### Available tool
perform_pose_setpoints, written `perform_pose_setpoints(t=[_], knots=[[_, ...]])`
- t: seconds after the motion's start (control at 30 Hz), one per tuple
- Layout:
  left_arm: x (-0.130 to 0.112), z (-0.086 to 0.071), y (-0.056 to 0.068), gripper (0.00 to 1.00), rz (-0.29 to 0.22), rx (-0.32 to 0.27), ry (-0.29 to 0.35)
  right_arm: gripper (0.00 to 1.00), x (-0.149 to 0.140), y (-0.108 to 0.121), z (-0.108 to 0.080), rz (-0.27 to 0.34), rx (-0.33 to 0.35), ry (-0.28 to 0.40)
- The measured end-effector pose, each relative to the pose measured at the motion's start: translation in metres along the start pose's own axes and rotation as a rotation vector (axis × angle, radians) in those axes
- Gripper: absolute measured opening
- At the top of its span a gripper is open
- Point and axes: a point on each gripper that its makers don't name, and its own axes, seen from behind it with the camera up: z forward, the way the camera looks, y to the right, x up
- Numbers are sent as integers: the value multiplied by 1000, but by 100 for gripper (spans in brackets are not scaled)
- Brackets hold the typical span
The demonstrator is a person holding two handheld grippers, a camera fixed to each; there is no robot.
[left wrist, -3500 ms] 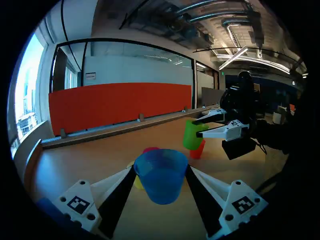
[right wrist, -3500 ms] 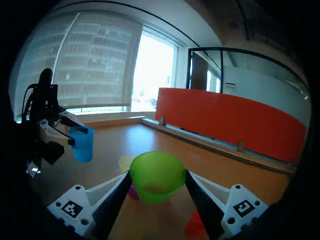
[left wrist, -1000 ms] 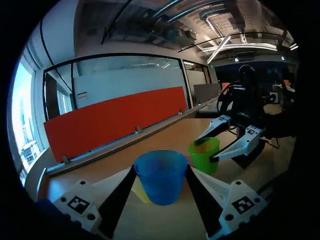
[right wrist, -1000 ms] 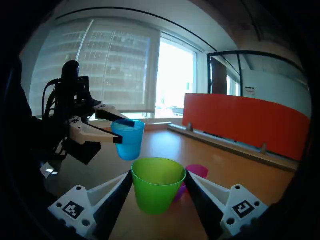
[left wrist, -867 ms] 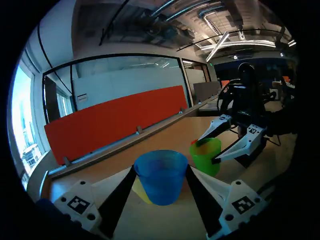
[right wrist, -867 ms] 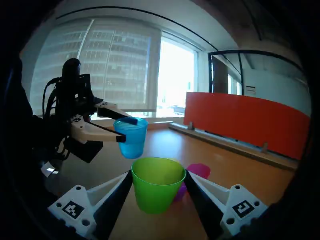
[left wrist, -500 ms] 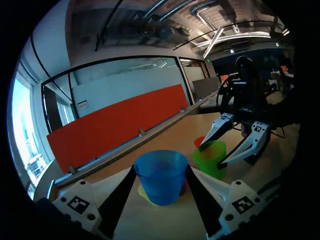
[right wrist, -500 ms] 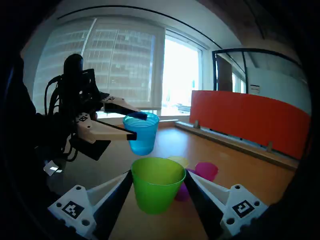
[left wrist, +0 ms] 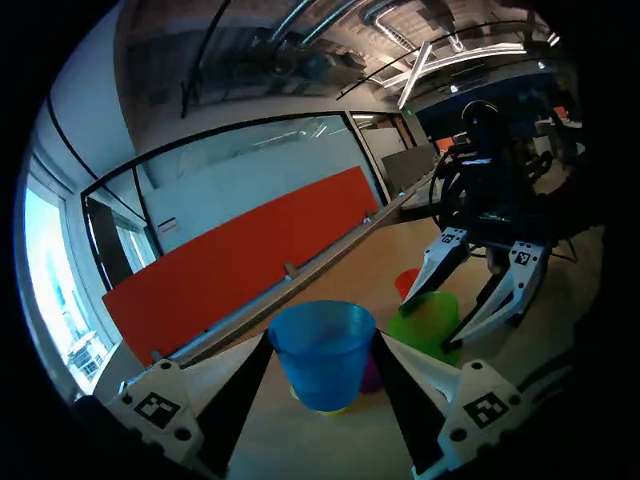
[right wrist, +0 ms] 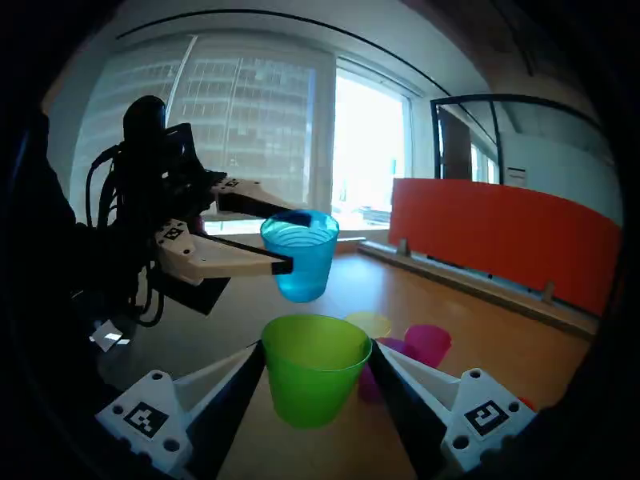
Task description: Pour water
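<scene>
In the right gripper view, the left gripper (right wrist: pixel 294 241) reaches in from the left side. Its two fingers squeeze the blue cup (right wrist: pixel 304 264). That cup hangs in the air, tipped a little, just above the green cup (right wrist: pixel 314 372). The right gripper (right wrist: pixel 314 352) pinches the green cup tight and holds it upright. A yellow cup (right wrist: pixel 370 323) and a pink cup (right wrist: pixel 428 342) sit on the table (right wrist: pixel 488 344) further right.

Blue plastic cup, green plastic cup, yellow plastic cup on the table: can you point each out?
blue plastic cup (left wrist: pixel 322 362), left gripper view, middle of its side wall.
green plastic cup (right wrist: pixel 314 386), right gripper view, middle of its side wall.
yellow plastic cup (right wrist: pixel 368 324), right gripper view, inside its open top.
</scene>
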Motion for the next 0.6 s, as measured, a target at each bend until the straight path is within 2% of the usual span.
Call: perform_pose_setpoints(t=[0.2, 0.6], knots=[[2, 0, 4, 87, 34, -12, 6, 94, 0, -2, 2, 1, 9, 2], [12, -1, 2, 87, 115, -11, 24, 94, 3, -10, 5, -10, 26, 2]])
